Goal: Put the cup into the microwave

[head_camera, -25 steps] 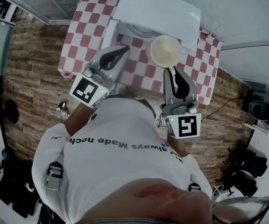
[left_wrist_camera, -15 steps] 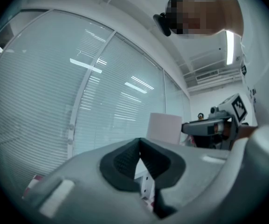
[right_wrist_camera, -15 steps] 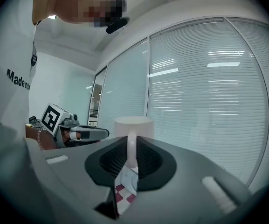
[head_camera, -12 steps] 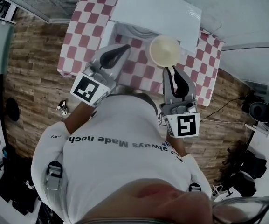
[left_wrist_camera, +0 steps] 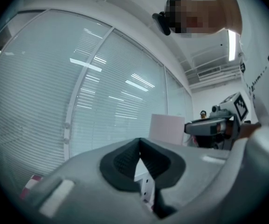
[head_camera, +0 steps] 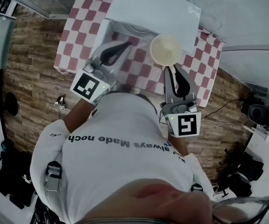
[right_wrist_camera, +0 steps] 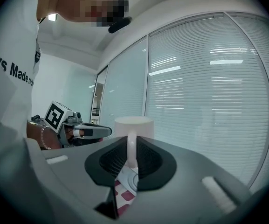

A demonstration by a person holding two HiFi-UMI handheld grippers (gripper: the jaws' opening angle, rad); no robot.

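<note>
Right gripper view: right claw [right_wrist_camera: 131, 158] clenched on the thin handle of the cup [right_wrist_camera: 133, 126] (stiff, likely light, breakable), the sensible hold; left claw [left_wrist_camera: 139, 146] closed, empty.

Brown wood-plank floor [head_camera: 31, 73]. Table [head_camera: 80, 27] under red-and-white checked cloth, set against glass wall. Tall windows [right_wrist_camera: 209, 92] covered by closed white blinds, reflecting strip lights. White ceiling with bright strip light [left_wrist_camera: 231, 45]. Dark bags [head_camera: 246, 171] at floor edge.
</note>
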